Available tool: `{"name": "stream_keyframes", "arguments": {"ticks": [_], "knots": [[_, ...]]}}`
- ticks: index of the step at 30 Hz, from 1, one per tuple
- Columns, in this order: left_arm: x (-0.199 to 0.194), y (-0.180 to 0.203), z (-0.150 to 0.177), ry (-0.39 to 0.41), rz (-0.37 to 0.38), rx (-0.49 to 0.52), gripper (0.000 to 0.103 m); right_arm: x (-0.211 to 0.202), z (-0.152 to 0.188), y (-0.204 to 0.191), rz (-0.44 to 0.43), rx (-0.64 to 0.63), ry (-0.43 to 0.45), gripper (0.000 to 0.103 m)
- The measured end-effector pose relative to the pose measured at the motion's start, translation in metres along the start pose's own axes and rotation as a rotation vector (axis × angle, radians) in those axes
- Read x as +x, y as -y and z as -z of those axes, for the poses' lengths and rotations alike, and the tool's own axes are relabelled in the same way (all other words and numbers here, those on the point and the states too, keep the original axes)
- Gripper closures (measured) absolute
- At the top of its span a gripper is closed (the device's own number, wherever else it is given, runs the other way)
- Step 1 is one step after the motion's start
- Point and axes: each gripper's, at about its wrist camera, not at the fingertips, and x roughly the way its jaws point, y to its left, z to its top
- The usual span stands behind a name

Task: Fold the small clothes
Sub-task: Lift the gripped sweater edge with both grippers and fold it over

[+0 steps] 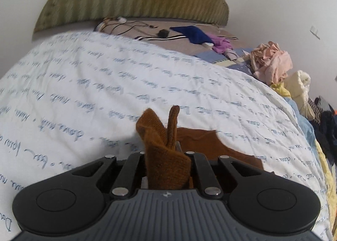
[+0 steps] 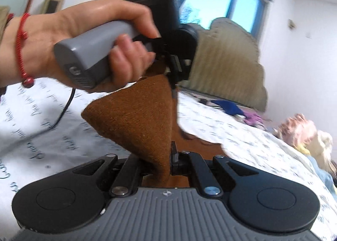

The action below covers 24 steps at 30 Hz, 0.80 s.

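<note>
knit (image 1: 166,163): a small brown knitted piece, judged light, soft and floppy, not slippery; edges and corners were probably the best spots to be grabbed.
where: part was lifted off the sheet (image 1: 84,85), the rest was left lying flat on it (image 1: 236,152).
left gripper (image 1: 167,154): was clamped on a bunched fold, with two points of fabric poking up past it.
right gripper (image 2: 171,156): was closed on another edge.
between: the knit (image 2: 137,114) was stretched like a tent from one gripper up to the other (image 2: 174,70), held by the left hand (image 2: 84,36).
</note>
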Motion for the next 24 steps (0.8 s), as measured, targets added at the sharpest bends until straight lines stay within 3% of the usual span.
{"name": "stream_keyframes", "arguments": {"ticks": [14,24], "knots": [[0.051,0.147,0.018,-0.064,-0.036,0.248,0.092,-0.02,0.056,0.096,0.079,0.264,-0.067,0.096],[0.096,0.203,0.044,-0.108,-0.051,0.361,0.092,-0.014,0.097,0.139,0.078,0.476,-0.131,0.095]]}}
